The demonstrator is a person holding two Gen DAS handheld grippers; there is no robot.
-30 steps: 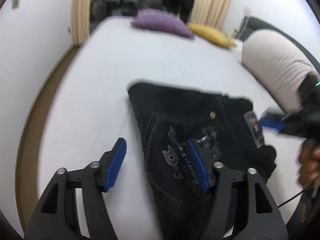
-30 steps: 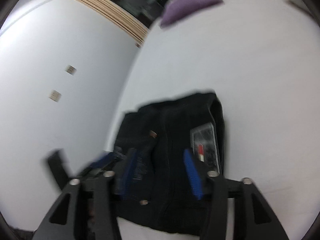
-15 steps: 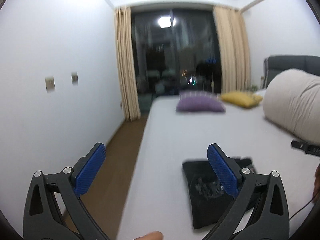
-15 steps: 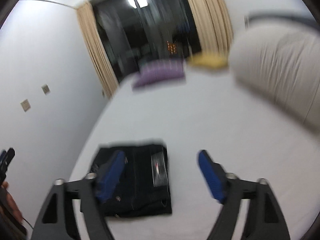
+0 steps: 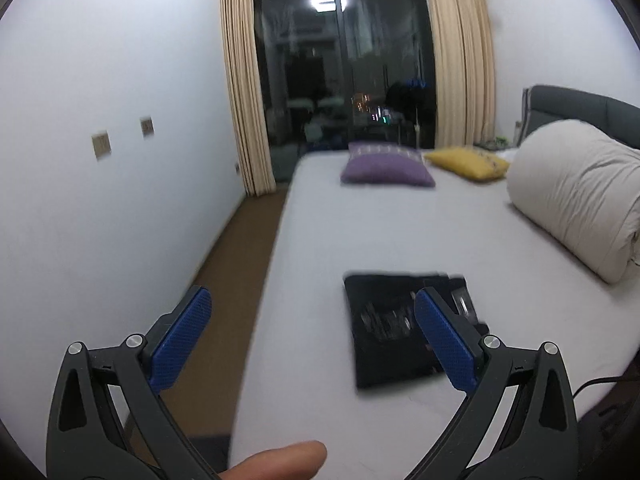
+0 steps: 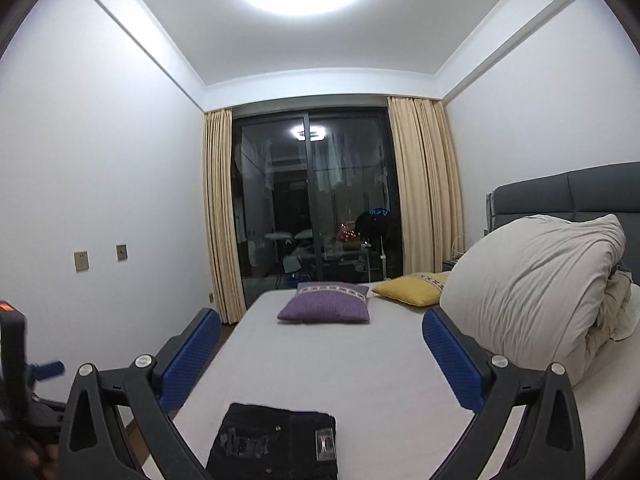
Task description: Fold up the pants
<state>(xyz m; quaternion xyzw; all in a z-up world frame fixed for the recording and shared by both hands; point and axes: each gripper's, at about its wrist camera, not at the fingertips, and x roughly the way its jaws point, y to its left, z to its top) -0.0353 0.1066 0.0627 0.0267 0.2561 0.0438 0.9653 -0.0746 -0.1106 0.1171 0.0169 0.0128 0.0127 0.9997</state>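
Note:
The black pants (image 5: 392,328) lie folded into a compact rectangle on the white bed (image 5: 360,240), near its front edge. They also show at the bottom of the right wrist view (image 6: 276,440). My left gripper (image 5: 312,332) is open and empty, held above and back from the pants. My right gripper (image 6: 320,352) is open and empty, raised well above the bed, with the pants below its fingers.
A purple pillow (image 5: 386,164) and a yellow pillow (image 5: 468,162) lie at the bed's far end. A rolled beige duvet (image 5: 576,196) lies at the right by the grey headboard (image 5: 584,104). Brown floor (image 5: 232,272) runs along the bed's left side by the wall.
Both grippers have lifted up and back from the folded pants, and both jaws have opened wider. The views now look across the room instead of down at the pants.

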